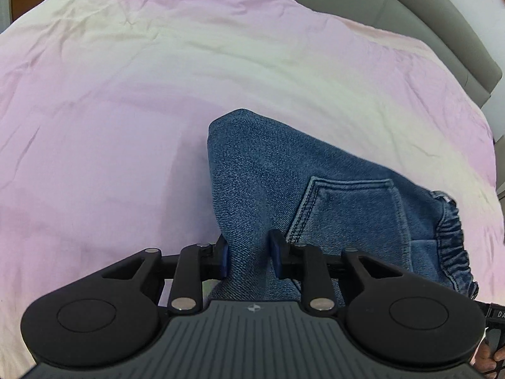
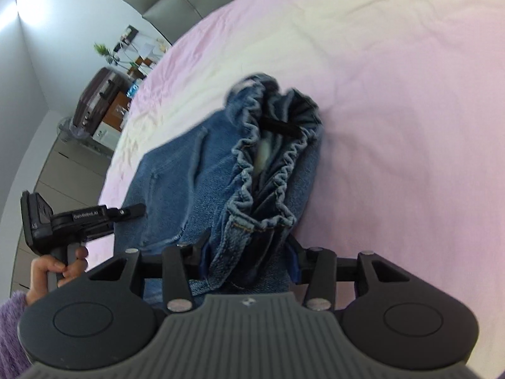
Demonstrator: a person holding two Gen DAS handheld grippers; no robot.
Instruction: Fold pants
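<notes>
- The pants, blue denim with an elastic waistband, lie bunched on the pink bed, well in from its edges, with the grey headboard beyond the far edge.
- The left hand-held gripper has a fold of denim between its blue pads. The jaws stand part-way apart; the left pad touches the cloth, while the right one seems to sit just clear, so the hold looks loose or letting go.
- The right hand-held gripper straddles the waistband end. A thick bundle of cloth fills its moderately spread jaws and looks clamped.
- In the right wrist view the left gripper sits to the left, in a hand with a purple sleeve, at the garment's near side.
- The pants' long axis runs away from both grippers toward the headboard. The two holds sit side by side across the near end, the right one on the waistband, so either is equally near.
- A further fold would likely carry this near end forward along that axis.
</notes>
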